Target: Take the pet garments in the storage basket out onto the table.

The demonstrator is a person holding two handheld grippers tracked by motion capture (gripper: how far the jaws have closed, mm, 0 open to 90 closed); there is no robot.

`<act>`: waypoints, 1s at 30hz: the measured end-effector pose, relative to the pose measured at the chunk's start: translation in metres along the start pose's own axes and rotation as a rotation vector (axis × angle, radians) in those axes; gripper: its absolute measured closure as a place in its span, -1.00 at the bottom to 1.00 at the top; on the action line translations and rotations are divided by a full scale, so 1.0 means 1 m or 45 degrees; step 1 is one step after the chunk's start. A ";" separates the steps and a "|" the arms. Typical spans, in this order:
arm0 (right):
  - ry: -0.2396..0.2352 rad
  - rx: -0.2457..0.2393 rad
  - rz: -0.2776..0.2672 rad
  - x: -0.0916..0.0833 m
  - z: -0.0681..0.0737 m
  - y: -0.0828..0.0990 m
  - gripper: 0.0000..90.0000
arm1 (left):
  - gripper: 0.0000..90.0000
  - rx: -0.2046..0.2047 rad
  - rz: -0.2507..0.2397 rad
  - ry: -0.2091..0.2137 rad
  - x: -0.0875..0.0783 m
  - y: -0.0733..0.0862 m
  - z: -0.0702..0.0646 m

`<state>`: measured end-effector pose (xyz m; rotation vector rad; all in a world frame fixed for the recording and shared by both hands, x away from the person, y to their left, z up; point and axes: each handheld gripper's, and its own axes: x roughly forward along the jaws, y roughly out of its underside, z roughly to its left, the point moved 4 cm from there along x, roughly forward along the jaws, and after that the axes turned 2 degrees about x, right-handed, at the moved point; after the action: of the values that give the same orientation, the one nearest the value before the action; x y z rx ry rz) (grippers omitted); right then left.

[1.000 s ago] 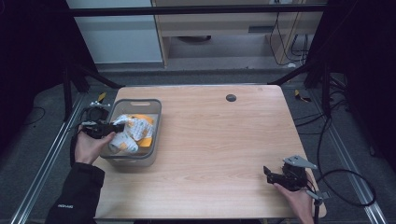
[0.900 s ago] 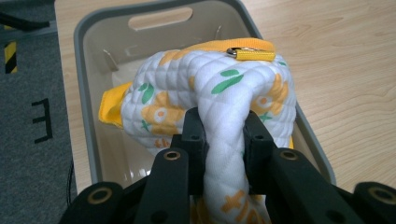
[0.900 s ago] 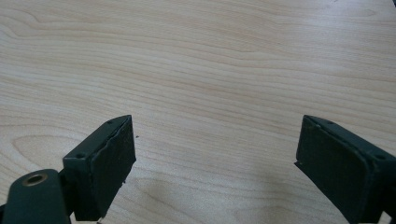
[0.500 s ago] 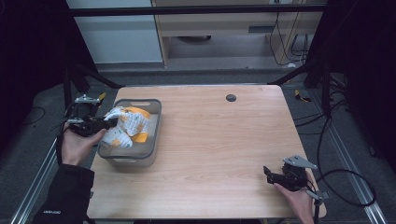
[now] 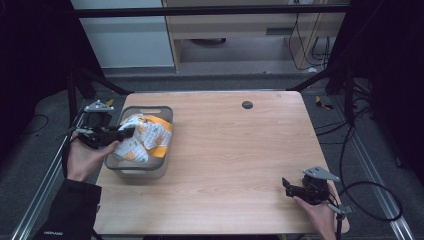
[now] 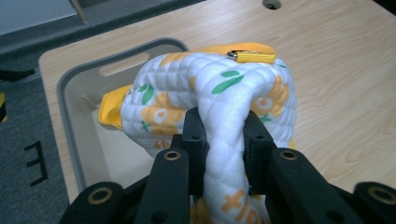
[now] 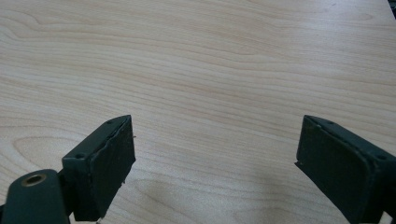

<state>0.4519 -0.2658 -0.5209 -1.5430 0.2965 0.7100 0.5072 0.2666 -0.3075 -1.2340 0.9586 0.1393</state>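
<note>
Bag, quilted, white with orange print: pinched in your left claw, hanging over the grey bin. Lift clear of the rim before swinging over the counter. Right claw: spread apart, idle over bare wood.

The table is a pale wood-grain top with rounded corners. A grey plastic bin stands directly on it near the edge at about nine o'clock. A small dark round spot, perhaps a cable hole, sits at about twelve o'clock.
</note>
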 end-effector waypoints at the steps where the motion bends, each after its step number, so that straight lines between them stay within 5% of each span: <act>1: 0.000 0.001 -0.001 0.000 0.000 0.000 -0.74 | 0.66 0.009 -0.002 0.007 0.000 -0.001 -0.003; 13: -0.001 0.006 -0.007 -0.001 0.000 -0.001 -0.75 | 0.66 0.141 0.026 0.087 0.007 -0.011 -0.042; 30: -0.003 0.001 -0.008 -0.001 0.000 -0.001 -0.75 | 0.66 0.265 0.064 0.185 0.031 -0.018 -0.089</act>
<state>0.4518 -0.2656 -0.5200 -1.5421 0.2899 0.7063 0.4882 0.1727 -0.3168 -1.0388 1.1017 -0.0110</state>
